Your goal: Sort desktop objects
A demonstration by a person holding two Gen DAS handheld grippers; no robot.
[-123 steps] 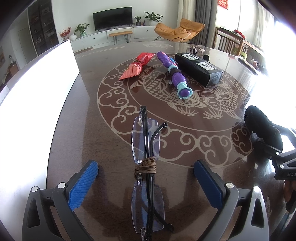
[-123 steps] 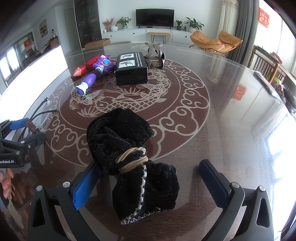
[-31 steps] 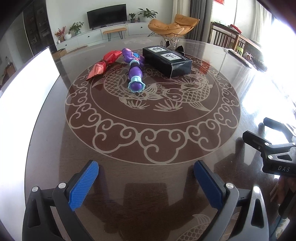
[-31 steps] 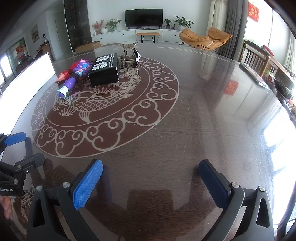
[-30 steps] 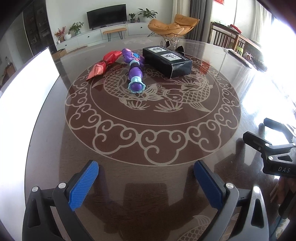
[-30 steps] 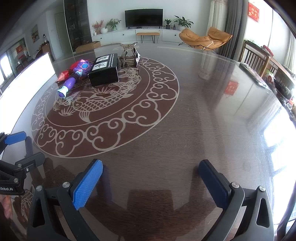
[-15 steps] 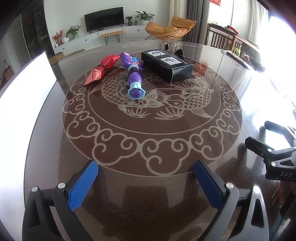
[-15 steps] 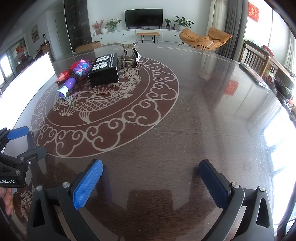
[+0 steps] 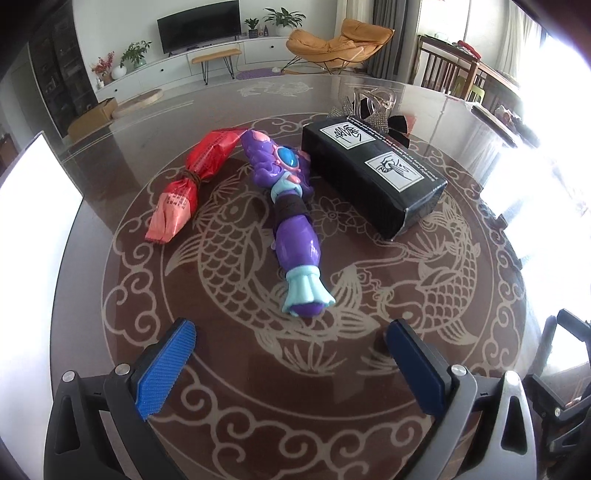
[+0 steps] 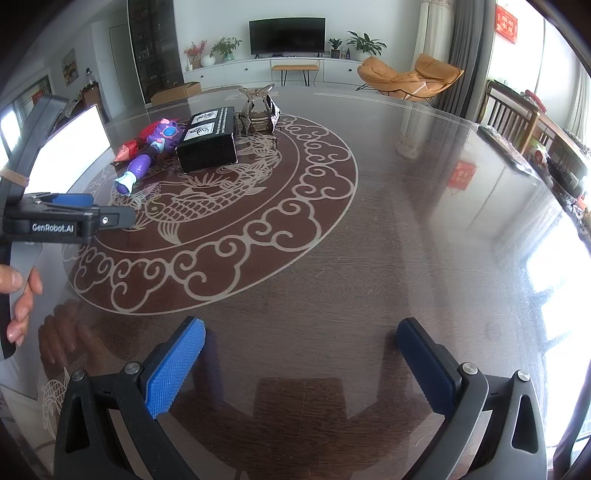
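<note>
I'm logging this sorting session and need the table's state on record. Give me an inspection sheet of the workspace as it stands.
Surface: dark glossy table with an inlaid fish-and-cloud pattern.
Job's things: red packet tied at its middle, purple toy, black box, lying side by side; ornate hair clip behind the box.
Clutter: nothing seen.
Grippers: left gripper open, near the toy's tail end; right gripper open over bare table.
Cables: nothing seen.
Surroundings: television, plants, orange lounge chair, wooden chairs.

A black television [image 10: 287, 35] stands on a white cabinet [image 10: 258, 72] (potted plants beside it), near an orange lounge chair [image 10: 410, 79].
</note>
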